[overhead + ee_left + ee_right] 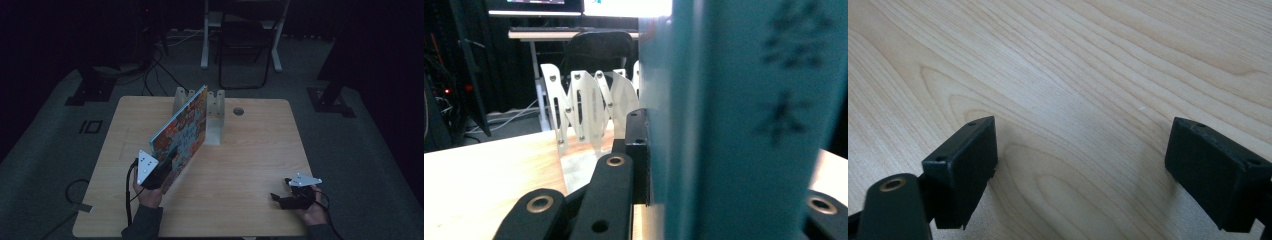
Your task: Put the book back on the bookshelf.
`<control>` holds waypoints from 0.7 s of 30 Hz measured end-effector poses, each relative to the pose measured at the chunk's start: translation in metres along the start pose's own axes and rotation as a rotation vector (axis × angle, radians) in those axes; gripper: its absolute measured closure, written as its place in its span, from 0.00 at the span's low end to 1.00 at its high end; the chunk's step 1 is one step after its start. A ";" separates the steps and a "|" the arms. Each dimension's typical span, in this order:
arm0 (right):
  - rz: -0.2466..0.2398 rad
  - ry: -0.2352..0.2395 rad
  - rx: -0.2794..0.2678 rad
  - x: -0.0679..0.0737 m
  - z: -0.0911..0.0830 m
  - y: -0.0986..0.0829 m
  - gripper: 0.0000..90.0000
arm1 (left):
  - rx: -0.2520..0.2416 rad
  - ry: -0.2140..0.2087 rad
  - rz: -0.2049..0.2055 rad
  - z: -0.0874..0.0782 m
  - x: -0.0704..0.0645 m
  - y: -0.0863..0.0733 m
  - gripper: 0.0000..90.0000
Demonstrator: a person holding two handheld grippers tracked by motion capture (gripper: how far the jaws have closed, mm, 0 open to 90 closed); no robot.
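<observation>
Pale wood grain covered the bench [235,165], the brightest thing in a dim room. Over its left half the left gripper [162,167] held a large picture book [182,132], clamped on the book's lower near corner. The book stood on edge and tilted, its colourful cover facing right, its far end reaching toward a white rack [215,107] at the back of the bench. Whether the book's far corner touched the rack could not be told from above.

In the left gripper view the book's teal spine [744,125] sat so near the lens that it was blurred; dark characters printed on it could not be read. It cut off the right side of the scene, and one black jaw lay pressed flat against its left face while the other showed merely as a bolt at the lower right corner. Past the spine, the rack's slotted white dividers [584,107] rose from the bench, with a dark chair behind them.

The right gripper [295,197] rested low at the bench's near right corner, well apart from the book, its holder's hand partly cut off by the frame's edge. Its own view showed its jaws spread wide with bare wood [1073,100] between them, holding nothing.
</observation>
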State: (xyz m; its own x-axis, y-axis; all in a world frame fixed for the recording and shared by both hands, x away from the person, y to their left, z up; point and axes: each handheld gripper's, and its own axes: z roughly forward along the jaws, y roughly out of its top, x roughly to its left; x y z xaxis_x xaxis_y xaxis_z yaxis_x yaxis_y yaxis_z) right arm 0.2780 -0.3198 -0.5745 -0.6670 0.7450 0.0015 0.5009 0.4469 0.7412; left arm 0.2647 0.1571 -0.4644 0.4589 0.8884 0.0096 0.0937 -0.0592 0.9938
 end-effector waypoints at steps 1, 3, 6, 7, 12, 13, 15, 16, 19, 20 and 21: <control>0.000 0.000 0.000 0.000 0.000 0.000 0.15 | 0.001 0.005 0.003 0.000 0.001 0.000 0.90; 0.000 0.000 0.000 0.000 0.000 0.000 0.15 | 0.002 0.008 0.002 0.000 0.001 0.000 0.90; 0.000 0.000 0.000 0.000 0.000 0.000 0.15 | 0.002 0.017 -0.002 0.000 0.002 0.000 0.90; 0.000 0.000 0.000 0.000 0.000 0.000 0.15 | 0.001 0.020 -0.003 0.000 0.003 0.000 0.90; 0.000 0.000 -0.001 0.000 0.000 0.000 0.15 | 0.000 0.027 -0.005 0.000 0.004 0.000 0.90; 0.001 0.000 0.000 0.000 0.000 0.000 0.15 | -0.001 0.033 -0.007 0.000 0.004 0.000 0.90; 0.001 0.001 0.000 0.000 0.000 0.000 0.15 | -0.001 0.035 -0.006 0.000 0.004 0.000 0.90; 0.000 0.001 0.000 0.000 0.000 0.000 0.15 | 0.000 0.038 -0.004 0.000 0.004 0.001 0.90; 0.001 0.001 0.000 0.000 0.000 0.000 0.15 | 0.001 0.044 -0.002 -0.001 0.005 0.001 0.90; 0.001 0.001 0.000 0.000 0.000 0.000 0.15 | 0.001 0.046 -0.003 -0.001 0.005 0.001 0.90; 0.001 0.001 0.000 0.000 0.000 0.000 0.15 | -0.001 0.050 -0.005 -0.001 0.006 0.000 0.90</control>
State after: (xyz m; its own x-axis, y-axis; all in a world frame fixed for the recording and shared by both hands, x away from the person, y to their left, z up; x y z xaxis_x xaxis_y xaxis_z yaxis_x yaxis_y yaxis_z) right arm 0.2779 -0.3198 -0.5745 -0.6670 0.7450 0.0025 0.5013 0.4463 0.7413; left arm 0.2668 0.1623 -0.4639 0.4140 0.9102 0.0100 0.0954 -0.0543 0.9940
